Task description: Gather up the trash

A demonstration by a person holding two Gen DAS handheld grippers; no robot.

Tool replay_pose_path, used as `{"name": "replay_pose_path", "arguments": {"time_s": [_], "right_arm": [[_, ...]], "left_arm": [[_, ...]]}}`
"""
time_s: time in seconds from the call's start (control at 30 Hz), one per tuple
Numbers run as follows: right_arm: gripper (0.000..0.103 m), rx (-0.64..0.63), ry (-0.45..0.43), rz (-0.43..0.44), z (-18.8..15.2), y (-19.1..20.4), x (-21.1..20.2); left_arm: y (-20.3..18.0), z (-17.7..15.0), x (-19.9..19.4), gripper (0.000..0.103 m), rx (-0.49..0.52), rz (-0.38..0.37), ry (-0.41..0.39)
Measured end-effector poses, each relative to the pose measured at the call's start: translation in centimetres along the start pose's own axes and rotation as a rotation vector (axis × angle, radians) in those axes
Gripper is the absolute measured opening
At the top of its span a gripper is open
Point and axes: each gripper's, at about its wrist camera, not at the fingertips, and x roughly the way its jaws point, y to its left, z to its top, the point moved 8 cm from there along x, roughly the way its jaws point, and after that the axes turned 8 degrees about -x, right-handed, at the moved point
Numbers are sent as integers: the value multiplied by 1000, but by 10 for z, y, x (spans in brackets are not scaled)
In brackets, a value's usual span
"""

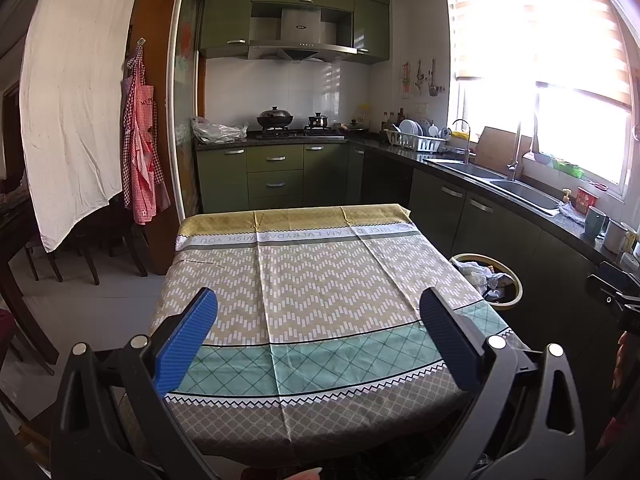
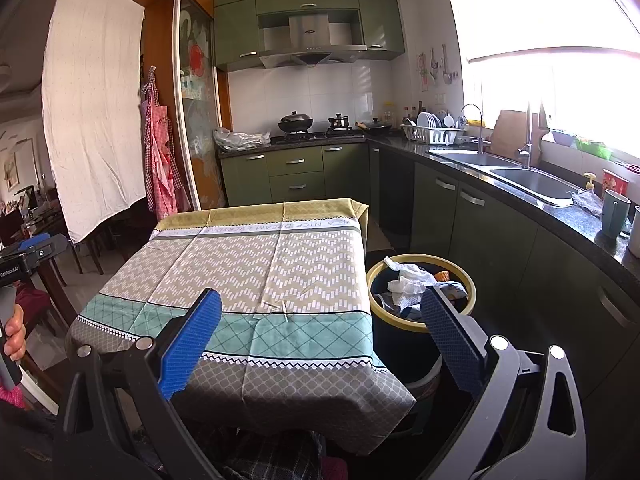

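A small table under a patterned tablecloth (image 1: 312,280) stands in front of me; it also shows in the right wrist view (image 2: 256,272). A round bin with a yellow rim (image 2: 420,322) stands on the floor right of the table and holds crumpled white paper and other trash (image 2: 408,280); the left wrist view shows it too (image 1: 516,280). My left gripper (image 1: 318,302) is open and empty over the table's near edge. My right gripper (image 2: 320,306) is open and empty, its right finger in front of the bin.
Green cabinets and a dark counter (image 2: 560,208) with a double sink (image 2: 532,180) run along the right. A stove with pots (image 1: 296,122) is at the back. A white sheet (image 1: 76,100) and an apron (image 1: 142,152) hang on the left.
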Motion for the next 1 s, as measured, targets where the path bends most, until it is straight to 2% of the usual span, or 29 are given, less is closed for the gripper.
{"name": "replay_pose_path", "arguments": {"time_s": [1.0], "right_arm": [[98,1,6,1,-3,-1,6]], "left_arm": [[3,0,2,97,18,-4,4]]}}
